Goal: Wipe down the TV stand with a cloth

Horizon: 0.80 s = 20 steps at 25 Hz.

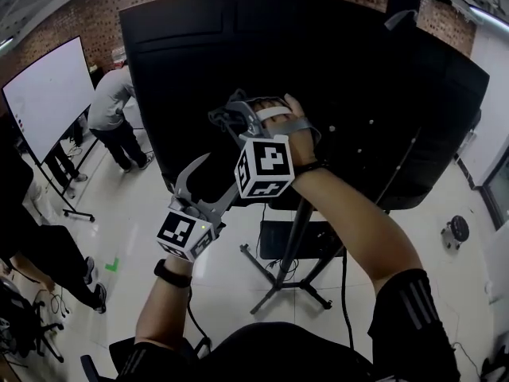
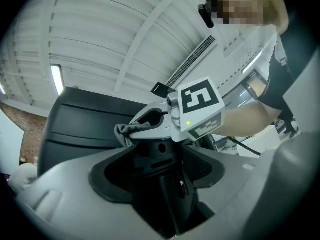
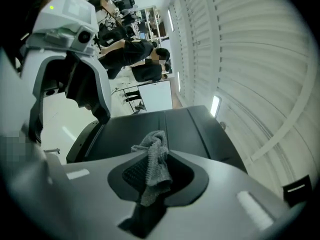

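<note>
Grey knit cloth is all scrunched up, pinched in the right tool's closed jaws, loose end flopping over. TV stand is a black tripod pole, upright on the pale floor.

Looked like an open lab or office hall: had a rolling whiteboard on a pale glossy floor, a brick wall behind it, and a large black screen on a tripod stand. Showed a ribbed white ceiling with strip lights, desks crowded with monitors, and people busy farther off.
</note>
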Tool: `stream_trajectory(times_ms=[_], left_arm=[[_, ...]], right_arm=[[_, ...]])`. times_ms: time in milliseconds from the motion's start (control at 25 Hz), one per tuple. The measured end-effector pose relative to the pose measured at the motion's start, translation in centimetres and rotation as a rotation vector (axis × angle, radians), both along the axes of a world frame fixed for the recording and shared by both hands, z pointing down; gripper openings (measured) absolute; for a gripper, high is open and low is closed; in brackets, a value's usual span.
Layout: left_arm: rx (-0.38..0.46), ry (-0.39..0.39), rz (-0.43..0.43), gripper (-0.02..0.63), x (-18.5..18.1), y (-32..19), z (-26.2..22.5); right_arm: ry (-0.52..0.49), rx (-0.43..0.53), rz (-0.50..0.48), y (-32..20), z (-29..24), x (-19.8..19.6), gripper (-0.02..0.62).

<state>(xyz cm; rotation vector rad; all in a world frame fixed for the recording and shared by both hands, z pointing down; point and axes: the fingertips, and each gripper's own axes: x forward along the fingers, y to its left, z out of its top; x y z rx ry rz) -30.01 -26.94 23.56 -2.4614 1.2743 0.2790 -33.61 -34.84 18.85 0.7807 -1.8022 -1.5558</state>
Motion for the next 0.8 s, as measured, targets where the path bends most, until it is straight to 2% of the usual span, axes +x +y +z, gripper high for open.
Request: stream_trajectory(times_ms=[120,320,520,800], left_arm=[[0.011,0.003,0.017,0.318,-0.1,-0.2,0.1],[0.004,0.0,0.062,0.318,0.9,-0.4,0.4],[-0.008,-0.001,0.132,0.318,3.2,-0.6,0.3],[-0.008,-0.004,0.206,0.318,5.9,-1.2,0.5]], right_arm=[[0.048,0.007,0.058,-1.2,0.5,0.8,0.067],[0.067,0.018,0.163,-1.4,0.5,3.7,0.066],[0.138,0.023,0.293,-1.9,1.0,7.4,0.066],[0.198,0.047,0.405,-2.6,1.4,11.8,0.065]])
